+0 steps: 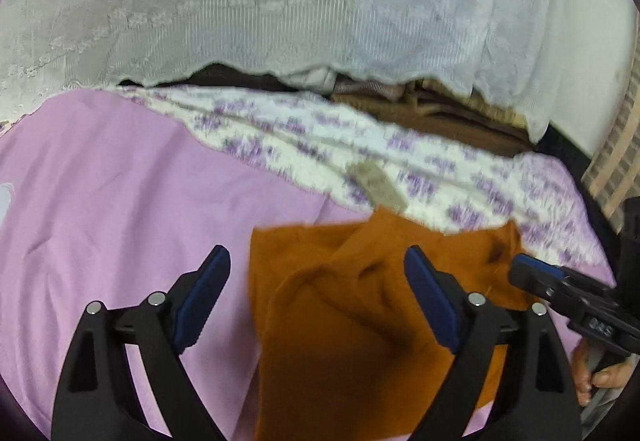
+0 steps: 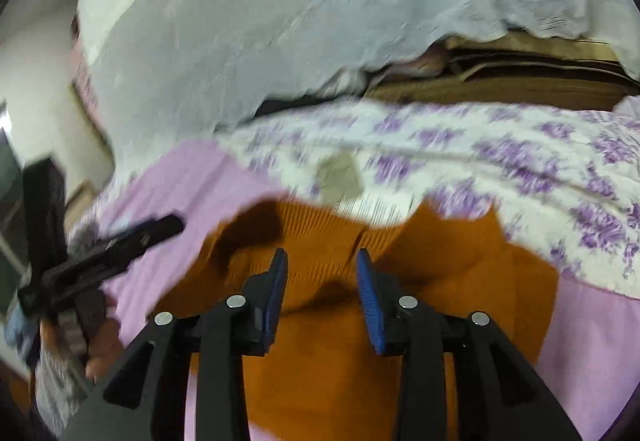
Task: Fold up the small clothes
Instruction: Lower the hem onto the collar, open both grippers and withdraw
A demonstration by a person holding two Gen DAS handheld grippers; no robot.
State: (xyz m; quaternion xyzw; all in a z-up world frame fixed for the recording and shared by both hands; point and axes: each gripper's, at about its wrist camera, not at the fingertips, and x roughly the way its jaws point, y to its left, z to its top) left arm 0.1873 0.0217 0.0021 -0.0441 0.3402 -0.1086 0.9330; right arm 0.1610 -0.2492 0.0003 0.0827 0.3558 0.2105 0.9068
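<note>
An orange knit garment [image 1: 360, 305] lies rumpled on the pink bedsheet [image 1: 104, 201]; it also shows in the right wrist view [image 2: 332, 353]. My left gripper [image 1: 316, 261] is wide open above the garment's left part, holding nothing. My right gripper [image 2: 322, 261] is open above the garment's ribbed upper part, empty. The right gripper also shows at the right edge of the left wrist view [image 1: 532, 273]. The left gripper also shows at the left of the right wrist view [image 2: 160, 227].
A white quilt with purple flowers [image 1: 400, 157] lies folded back behind the garment, with a grey tag [image 1: 376, 181] on it. A white lace curtain [image 1: 280, 1] hangs beyond the bed. Brown folded fabric [image 2: 520, 81] lies under the curtain hem.
</note>
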